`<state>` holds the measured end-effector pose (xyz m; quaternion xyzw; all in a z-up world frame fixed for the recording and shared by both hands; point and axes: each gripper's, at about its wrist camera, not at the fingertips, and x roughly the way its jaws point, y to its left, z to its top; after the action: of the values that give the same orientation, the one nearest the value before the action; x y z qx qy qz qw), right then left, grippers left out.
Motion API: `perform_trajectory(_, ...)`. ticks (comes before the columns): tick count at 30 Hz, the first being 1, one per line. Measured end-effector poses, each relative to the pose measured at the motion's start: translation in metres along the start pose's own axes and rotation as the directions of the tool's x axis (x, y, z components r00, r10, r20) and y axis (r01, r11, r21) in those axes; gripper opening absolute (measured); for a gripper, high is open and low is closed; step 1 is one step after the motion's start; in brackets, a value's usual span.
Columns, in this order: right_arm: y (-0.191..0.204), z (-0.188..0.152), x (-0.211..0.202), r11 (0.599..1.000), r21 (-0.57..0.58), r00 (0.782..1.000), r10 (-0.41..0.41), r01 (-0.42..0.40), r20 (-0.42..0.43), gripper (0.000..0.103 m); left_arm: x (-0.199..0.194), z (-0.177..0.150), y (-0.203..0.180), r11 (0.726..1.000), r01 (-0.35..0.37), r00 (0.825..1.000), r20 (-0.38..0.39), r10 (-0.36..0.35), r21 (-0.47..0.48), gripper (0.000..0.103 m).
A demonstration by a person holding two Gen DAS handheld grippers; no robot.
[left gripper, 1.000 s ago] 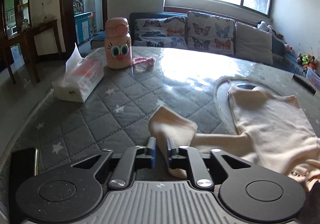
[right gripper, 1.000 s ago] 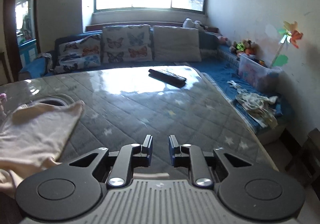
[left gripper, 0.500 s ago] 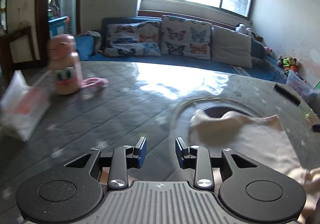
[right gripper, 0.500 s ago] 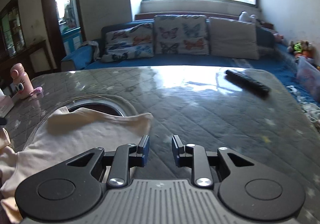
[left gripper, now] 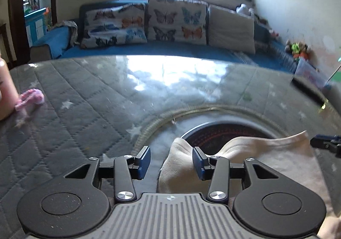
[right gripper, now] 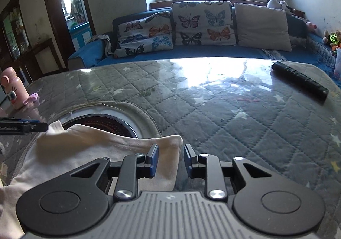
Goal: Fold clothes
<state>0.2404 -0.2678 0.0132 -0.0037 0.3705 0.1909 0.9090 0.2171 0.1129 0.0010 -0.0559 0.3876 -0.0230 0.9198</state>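
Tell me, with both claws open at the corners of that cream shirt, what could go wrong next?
Two risks, as I judge it. The left gripper is open with only the edge of one corner of the cream shirt between its fingers, so it may close on too little cloth. The right gripper is open at the other corner, which lies mostly toward its left finger; the cloth might slip out, leaving the fold crooked.

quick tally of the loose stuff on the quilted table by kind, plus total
cream garment: 1
pink bottle: 1
pink hair tie: 1
black remote: 1
total: 4
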Motion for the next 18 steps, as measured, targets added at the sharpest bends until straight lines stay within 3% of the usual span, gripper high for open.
perform_trajectory(3, -0.001, 0.002, 0.007, 1.0, 0.001, 1.0, 0.003, -0.003, -0.009, 0.025, 0.007, -0.003, 0.0, 1.0, 0.018, 1.0, -0.017, -0.018, 0.003, 0.036)
perform_trajectory(5, -0.002, 0.001, 0.011, 1.0, 0.002, 1.0, 0.007, -0.007, -0.019, 0.025, 0.009, -0.005, 0.0, 0.999, 0.027, 0.999, -0.021, -0.027, 0.016, 0.017)
perform_trajectory(8, -0.002, 0.0, 0.016, 1.0, -0.001, 1.0, 0.009, -0.009, -0.026, 0.024, 0.007, -0.008, 0.001, 0.999, 0.033, 0.999, -0.003, -0.033, 0.035, 0.005)
perform_trajectory(12, 0.003, 0.0, 0.022, 1.0, -0.003, 1.0, -0.008, 0.008, -0.026, 0.006, -0.003, -0.005, 0.006, 1.0, 0.006, 0.998, 0.06, -0.007, 0.027, 0.004)
perform_trajectory(18, 0.013, 0.014, 0.015, 1.0, -0.016, 0.999, 0.013, -0.012, 0.052, 0.004, -0.024, 0.005, 0.023, 1.0, 0.007, 0.988, 0.153, -0.005, -0.01, 0.004)
